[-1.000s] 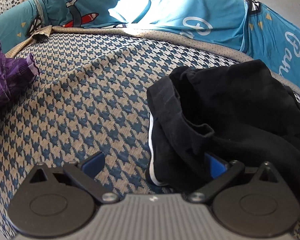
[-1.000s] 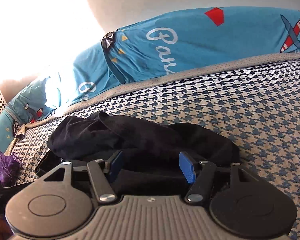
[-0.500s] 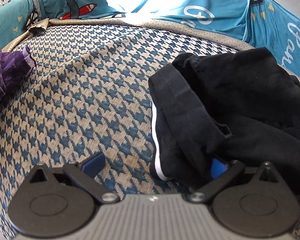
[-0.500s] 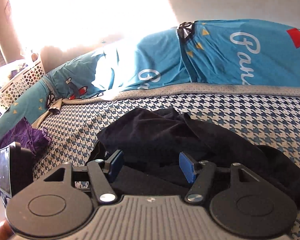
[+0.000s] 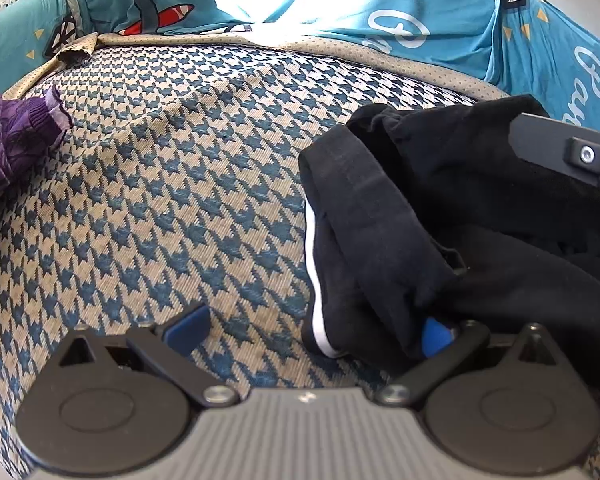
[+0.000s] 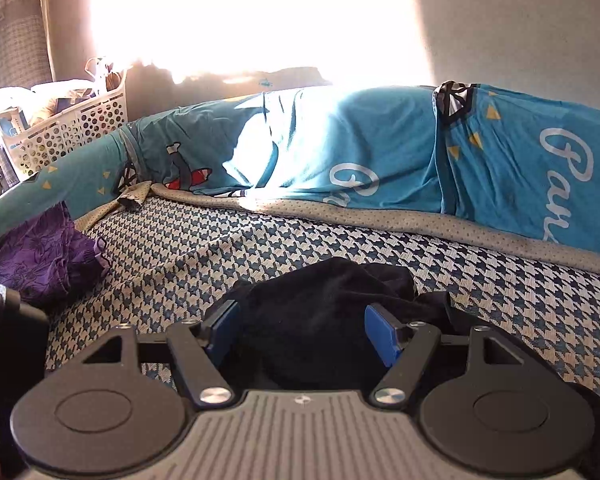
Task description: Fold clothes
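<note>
Opening my right hand-held gripper (image 6: 304, 330) over the black garment (image 6: 324, 320); left hand-held gripper (image 5: 312, 330) gapes, one pad under cloth.

A black garment (image 5: 440, 208) lies crumpled on the bed, unfolded, bunched into a loose heap of soft folds. A broad band of the same black cloth, like a waistband or hem, curves down its near-left edge, with a thin white stripe (image 5: 312, 264) running alongside it. Seen from the right wrist, the black garment (image 6: 320, 320) rises in a low mound. A purple garment (image 5: 8, 144) with a frilled edge sits crumpled well apart, by the bed's far left side (image 6: 44, 260).
</note>
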A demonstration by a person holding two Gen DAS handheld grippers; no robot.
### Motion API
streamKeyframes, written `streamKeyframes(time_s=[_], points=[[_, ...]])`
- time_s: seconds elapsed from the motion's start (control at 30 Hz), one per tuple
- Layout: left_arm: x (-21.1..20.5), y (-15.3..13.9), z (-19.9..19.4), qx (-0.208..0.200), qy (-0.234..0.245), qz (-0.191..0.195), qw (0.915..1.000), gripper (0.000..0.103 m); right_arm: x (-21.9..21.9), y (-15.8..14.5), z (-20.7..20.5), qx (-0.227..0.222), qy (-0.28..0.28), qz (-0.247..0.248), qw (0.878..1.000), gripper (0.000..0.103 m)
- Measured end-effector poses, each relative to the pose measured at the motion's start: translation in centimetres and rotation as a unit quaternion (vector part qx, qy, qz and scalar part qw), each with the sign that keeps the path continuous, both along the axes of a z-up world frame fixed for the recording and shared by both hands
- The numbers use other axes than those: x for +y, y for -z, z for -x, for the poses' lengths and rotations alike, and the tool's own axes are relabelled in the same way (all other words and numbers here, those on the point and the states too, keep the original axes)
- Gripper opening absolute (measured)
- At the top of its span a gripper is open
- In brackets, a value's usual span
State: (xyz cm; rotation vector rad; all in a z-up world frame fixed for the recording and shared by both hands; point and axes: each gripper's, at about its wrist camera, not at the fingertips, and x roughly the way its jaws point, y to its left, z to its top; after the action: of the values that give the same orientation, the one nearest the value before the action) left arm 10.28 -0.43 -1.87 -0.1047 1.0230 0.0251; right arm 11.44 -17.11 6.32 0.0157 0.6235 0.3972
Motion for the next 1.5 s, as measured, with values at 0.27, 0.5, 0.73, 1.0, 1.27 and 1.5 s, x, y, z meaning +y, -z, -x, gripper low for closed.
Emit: streamKeyframes(time_s=[0.27, 0.5, 0.73, 1.0, 1.27, 1.5], points=[[0.0, 0.1, -0.1, 0.001, 0.002, -0.002, 1.0000, 0.103, 1.8, 2.1, -1.7, 0.028, -0.043, 0.032, 0.998, 0.068], [-0.2, 0.1, -0.1, 0.002, -0.002, -0.007, 1.0000, 0.103, 2.8, 3.7, -1.7, 0.013, -0.042, 0.106, 0.993, 0.040], [-0.5, -0.2, -0.1, -0.005, -0.005, -0.019, 0.9998, 0.103, 0.6, 2.4, -2.3, 0.008, 0.017, 0.048, 0.999, 0.009], [-1.3, -1.1, -0.1, -0.032, -0.002, -0.041, 0.9987, 0.103, -5.6, -1.3, -1.9, -0.047, 0.158, -0.014, 0.986, 0.007], [-1.9, -2.0, -0.1, -0.062, -0.001, -0.035, 0.9974, 0.103, -15.0, -2.9, -0.2, -0.053, 0.308, -0.062, 0.948, 0.006], [-2.8, -2.0, 0.1, -0.070, 0.017, -0.022, 0.9972, 0.103, -20.8, -3.3, 2.0, -0.053, 0.417, -0.049, 0.906, 0.006]])
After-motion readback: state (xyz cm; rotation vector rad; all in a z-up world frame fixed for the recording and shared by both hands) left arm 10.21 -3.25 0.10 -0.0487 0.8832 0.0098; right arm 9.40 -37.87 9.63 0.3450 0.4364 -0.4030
